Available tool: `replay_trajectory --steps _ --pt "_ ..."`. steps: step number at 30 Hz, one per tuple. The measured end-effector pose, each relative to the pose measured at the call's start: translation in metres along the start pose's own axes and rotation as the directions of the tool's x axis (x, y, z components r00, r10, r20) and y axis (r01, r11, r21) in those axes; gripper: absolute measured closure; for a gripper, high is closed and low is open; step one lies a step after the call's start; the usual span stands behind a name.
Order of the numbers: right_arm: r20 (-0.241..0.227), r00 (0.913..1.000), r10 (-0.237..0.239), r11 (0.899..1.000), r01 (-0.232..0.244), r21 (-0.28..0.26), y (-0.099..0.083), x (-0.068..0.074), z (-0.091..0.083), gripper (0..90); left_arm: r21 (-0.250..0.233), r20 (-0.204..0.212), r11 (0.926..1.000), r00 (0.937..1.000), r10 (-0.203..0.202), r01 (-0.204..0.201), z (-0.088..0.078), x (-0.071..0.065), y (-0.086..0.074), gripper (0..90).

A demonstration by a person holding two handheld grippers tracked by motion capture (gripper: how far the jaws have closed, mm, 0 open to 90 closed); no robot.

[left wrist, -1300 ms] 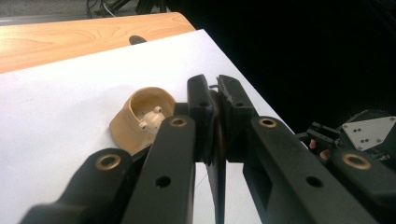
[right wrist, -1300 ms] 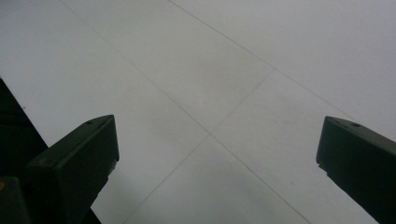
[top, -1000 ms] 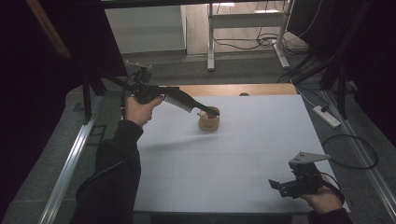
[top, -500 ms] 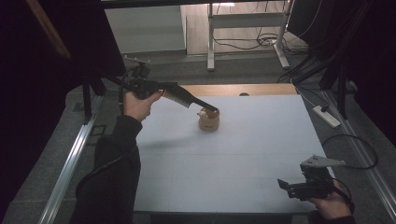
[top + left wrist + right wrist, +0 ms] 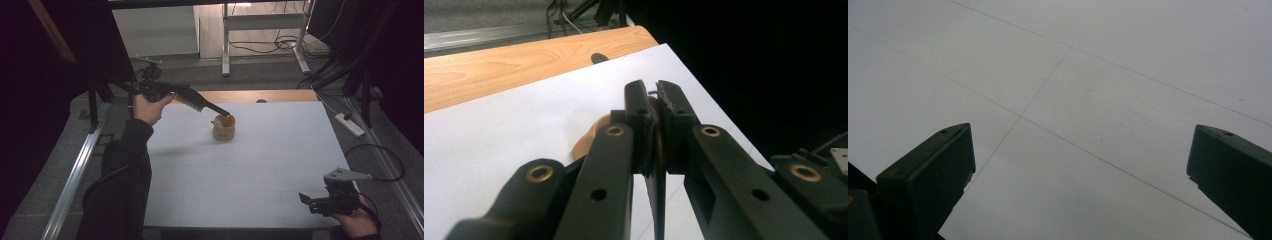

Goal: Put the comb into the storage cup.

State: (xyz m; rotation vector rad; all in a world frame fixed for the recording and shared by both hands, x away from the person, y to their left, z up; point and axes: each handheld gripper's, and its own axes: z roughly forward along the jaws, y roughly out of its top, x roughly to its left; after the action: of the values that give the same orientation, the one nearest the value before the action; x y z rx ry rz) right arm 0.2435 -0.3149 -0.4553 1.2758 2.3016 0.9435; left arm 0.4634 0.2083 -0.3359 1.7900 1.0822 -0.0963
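Note:
A small tan wooden cup (image 5: 223,129) stands upright on the white table top (image 5: 260,165), toward its far side. My left gripper (image 5: 225,113) reaches in from the left, slanting down onto the cup's rim. In the left gripper view its jaws (image 5: 651,95) stand almost together, with the tan wall of the cup (image 5: 591,138) pinched between them. Something small and pale lies at the cup's mouth; I cannot tell what it is. My right gripper (image 5: 307,200) hovers low at the near right corner, open, its two jaws (image 5: 1078,170) wide apart above bare white surface.
A strip of bare wood (image 5: 260,96) runs along the table's far edge. A power strip (image 5: 349,124) and cables lie on the floor to the right, and a metal rail (image 5: 75,175) runs along the left. A white frame stands (image 5: 226,35) beyond the table.
My right hand has drawn slightly back toward the table's near edge. The left gripper and the cup have stayed where they were.

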Motion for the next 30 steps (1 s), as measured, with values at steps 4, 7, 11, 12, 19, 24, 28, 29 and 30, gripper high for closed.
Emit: replay_trajectory --steps 4,7,11,12,19,24,28,29,30 --pt "0.0 1.0 0.002 1.0 -0.002 0.002 0.0 0.0 0.0 0.0 0.008 -0.011 1.0 0.9999 0.0 0.001 0.005 0.001 0.002 83.8" --pt "-0.001 1.0 0.001 1.0 -0.001 0.006 0.0 0.0 0.001 0.0 0.012 -0.019 0.9999 0.9998 -0.001 0.001 0.009 0.003 0.002 83.8" --pt "-0.001 1.0 0.001 1.0 -0.001 0.011 0.0 0.0 0.001 0.0 0.019 -0.022 0.9998 0.9997 -0.007 0.007 0.015 0.006 0.003 83.8" --pt "-0.002 1.0 0.001 1.0 -0.001 0.011 0.0 0.0 0.001 0.0 0.021 -0.026 0.9997 0.9997 -0.006 0.007 0.016 0.007 0.003 83.8" --pt "-0.001 1.0 -0.003 1.0 0.003 0.014 0.0 0.0 0.001 0.0 0.034 -0.037 0.9993 0.9993 -0.011 0.012 0.024 0.01 0.003 83.8" --pt "-0.002 1.0 -0.003 1.0 0.003 0.015 0.0 0.0 0.002 0.0 0.039 -0.042 0.9991 0.999 -0.013 0.015 0.028 0.012 0.003 83.8" --pt "-0.002 1.0 -0.004 1.0 0.004 0.017 0.0 0.0 0.002 0.0 0.046 -0.046 0.9988 0.9989 -0.012 0.015 0.031 0.013 0.003 83.8" --pt "-0.002 1.0 -0.005 1.0 0.005 0.018 0.0 0.0 0.002 0.0 0.047 -0.047 0.9988 0.9988 -0.012 0.014 0.032 0.013 0.003 83.8" --pt "-0.002 1.0 -0.006 1.0 0.006 0.019 0.0 0.0 0.002 0.0 0.05 -0.05 0.9987 0.9987 -0.011 0.014 0.032 0.013 0.003 83.8"
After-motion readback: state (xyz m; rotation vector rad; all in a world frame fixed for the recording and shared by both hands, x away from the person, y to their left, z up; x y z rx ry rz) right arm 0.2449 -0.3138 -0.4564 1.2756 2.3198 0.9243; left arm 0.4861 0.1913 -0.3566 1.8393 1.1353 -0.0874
